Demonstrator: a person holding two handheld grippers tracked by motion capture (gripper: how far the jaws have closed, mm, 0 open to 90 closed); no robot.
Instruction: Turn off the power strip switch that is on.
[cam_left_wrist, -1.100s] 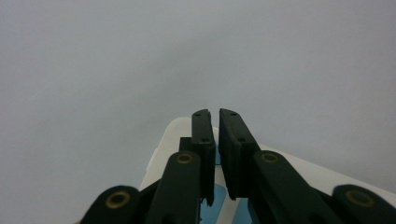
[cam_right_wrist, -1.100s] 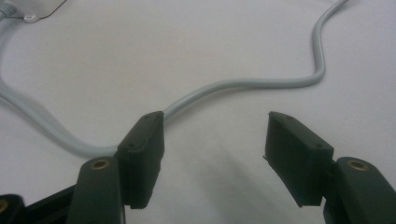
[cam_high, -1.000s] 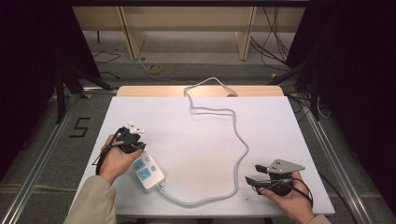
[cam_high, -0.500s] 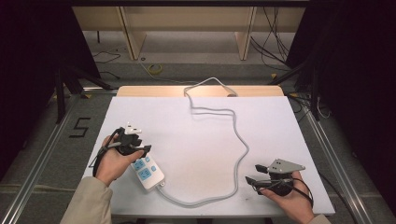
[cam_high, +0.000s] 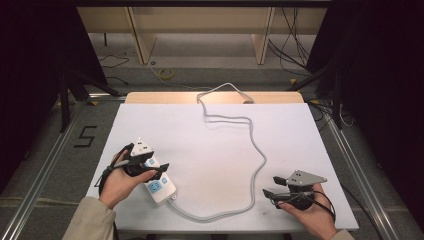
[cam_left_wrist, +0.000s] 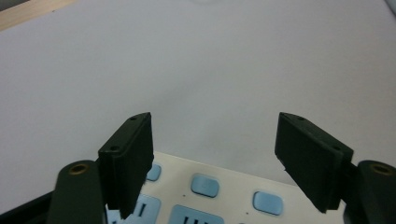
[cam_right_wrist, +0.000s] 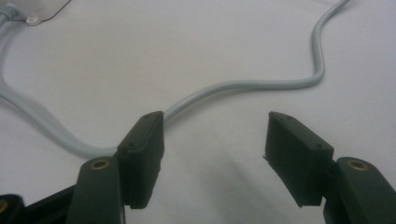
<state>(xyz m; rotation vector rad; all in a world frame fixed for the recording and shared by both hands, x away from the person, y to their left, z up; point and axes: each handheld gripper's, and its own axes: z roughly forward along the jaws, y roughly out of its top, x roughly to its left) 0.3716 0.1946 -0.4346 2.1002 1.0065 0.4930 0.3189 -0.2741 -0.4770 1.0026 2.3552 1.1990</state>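
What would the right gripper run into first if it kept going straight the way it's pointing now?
Most likely the grey power cord. It crosses the white tabletop just ahead of the open right gripper. Depth is hard to judge, so the gripper could pass above the cord.

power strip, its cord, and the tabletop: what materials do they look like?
Power strip: looks like hard white moulded plastic, smooth satin, with pale blue inserts. Cord: grey, probably rubbery PVC jacket, since it lies in soft curves with a faint sheen. Tabletop: matte white sheet over a board; a bare wood-coloured strip shows at its far edge.
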